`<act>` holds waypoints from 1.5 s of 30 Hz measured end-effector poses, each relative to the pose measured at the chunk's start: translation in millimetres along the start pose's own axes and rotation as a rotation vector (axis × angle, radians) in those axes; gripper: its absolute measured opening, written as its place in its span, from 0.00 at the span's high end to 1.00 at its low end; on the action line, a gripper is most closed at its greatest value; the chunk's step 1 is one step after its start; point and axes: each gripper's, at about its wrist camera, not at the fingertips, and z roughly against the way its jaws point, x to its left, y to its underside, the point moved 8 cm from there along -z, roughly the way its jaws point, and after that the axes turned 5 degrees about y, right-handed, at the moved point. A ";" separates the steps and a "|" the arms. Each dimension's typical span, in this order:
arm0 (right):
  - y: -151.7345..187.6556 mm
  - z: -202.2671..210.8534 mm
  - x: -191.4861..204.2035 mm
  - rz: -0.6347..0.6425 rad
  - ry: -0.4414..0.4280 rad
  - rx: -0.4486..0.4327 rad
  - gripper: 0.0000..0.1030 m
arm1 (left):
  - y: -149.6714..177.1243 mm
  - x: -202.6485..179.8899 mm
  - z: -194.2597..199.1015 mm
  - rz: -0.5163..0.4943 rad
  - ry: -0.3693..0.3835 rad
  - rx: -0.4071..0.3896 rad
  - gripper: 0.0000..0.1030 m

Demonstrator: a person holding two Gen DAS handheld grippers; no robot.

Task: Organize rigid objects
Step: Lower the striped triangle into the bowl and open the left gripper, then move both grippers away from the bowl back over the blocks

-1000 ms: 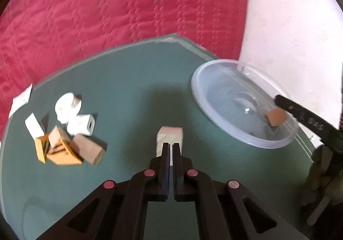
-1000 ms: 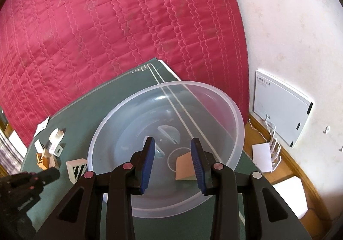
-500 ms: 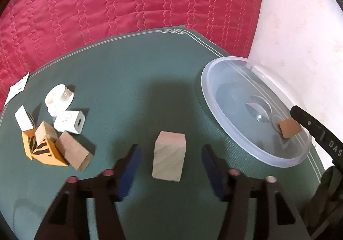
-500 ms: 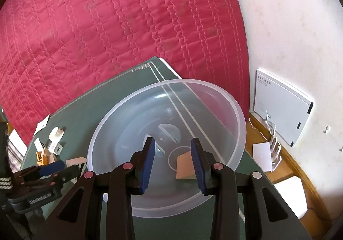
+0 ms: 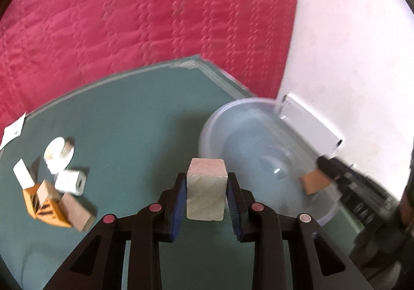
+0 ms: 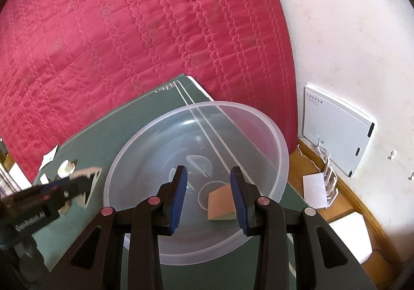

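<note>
Wedge (image 6: 220, 203) partly hidden behind right claw (image 6: 208, 195)

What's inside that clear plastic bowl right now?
Only one thing shows in the clear bowl: a small brown wedge-shaped block on its bottom. The right gripper covers part of the near side, so that bit stays unseen.

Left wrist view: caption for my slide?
Left gripper clamps a pale wooden block above the green mat, beside the clear plastic bowl.

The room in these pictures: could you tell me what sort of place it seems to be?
Probably a bedroom at home. A red quilted bedspread fills the background behind a small green-topped table, beside a plain white wall with a wooden skirting board.
</note>
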 end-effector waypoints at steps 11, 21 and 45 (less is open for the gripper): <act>-0.8 -0.1 -5.2 -0.016 0.003 -0.001 0.65 | -20.4 -26.6 1.9 0.000 0.071 -0.095 0.19; 1.4 -4.0 -4.3 -0.005 0.004 0.015 0.65 | -9.6 11.4 13.1 -0.027 -0.141 -0.114 0.14; 2.0 0.4 -0.1 0.039 0.066 -0.014 0.65 | 49.9 134.5 70.0 0.192 -0.342 -0.114 0.09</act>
